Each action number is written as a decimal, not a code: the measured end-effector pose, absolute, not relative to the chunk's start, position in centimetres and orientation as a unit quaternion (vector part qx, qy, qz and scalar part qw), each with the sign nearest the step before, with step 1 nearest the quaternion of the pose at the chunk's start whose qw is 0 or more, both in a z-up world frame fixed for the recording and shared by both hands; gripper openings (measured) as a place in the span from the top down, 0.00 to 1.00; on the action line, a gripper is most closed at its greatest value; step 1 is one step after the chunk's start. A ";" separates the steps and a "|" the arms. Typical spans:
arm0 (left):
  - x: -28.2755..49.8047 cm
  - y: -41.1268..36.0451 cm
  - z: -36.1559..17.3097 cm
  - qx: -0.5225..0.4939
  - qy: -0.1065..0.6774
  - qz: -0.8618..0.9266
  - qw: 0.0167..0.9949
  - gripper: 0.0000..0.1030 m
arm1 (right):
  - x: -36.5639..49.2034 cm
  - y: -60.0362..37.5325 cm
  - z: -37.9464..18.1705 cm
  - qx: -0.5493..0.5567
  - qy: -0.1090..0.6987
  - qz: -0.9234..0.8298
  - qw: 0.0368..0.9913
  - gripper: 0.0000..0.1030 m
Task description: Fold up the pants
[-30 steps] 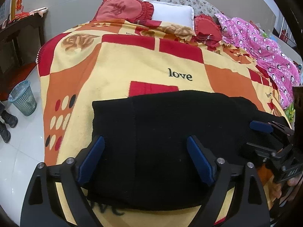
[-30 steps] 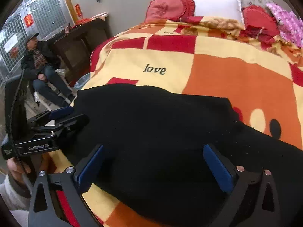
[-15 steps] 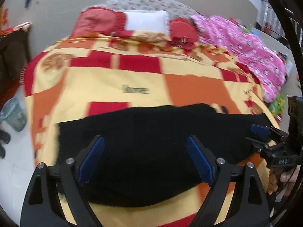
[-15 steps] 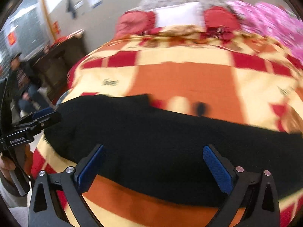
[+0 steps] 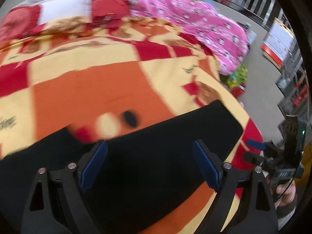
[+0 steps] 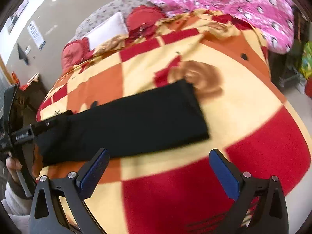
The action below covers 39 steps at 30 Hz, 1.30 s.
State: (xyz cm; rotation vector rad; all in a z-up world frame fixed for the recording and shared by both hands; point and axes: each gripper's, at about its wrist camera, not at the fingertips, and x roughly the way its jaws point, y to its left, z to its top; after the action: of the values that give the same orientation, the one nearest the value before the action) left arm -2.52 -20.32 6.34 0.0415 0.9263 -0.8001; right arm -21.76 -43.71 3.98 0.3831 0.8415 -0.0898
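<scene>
Both sets of fingers are spread wide with nothing between the pads. On the left gripper the blue pads hover over the pants, which fill the lower middle of that view and run off toward 8 o'clock. On the right gripper the pads hang over bare blanket, the pants lying just beyond them toward 11 o'clock.

Pants are black, laid flat as one long strip across the blanket. In the right view the squared-off end sits near centre, and the strip runs toward 9 o'clock, where the left gripper shows at the edge, over the strip's far end. In the left view the right gripper pokes in at 4 o'clock, just off the pants' end, apart from it.

Blanket is a red, orange and yellow patchwork. Up at 12 o'clock there's a white pillow between red cushions, and a pink quilt at 1 o'clock. Both views are pretty blurry.
</scene>
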 end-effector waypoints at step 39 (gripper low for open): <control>-0.4 -38.4 7.3 0.076 0.437 -0.579 0.684 0.90 | -18.8 -46.0 4.1 0.255 0.305 0.065 0.915 0.81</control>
State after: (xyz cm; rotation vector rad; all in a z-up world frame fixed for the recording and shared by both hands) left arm -0.35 -38.45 7.34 0.1696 0.9793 -1.2974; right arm -18.78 -45.99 4.07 0.5251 0.6284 0.1339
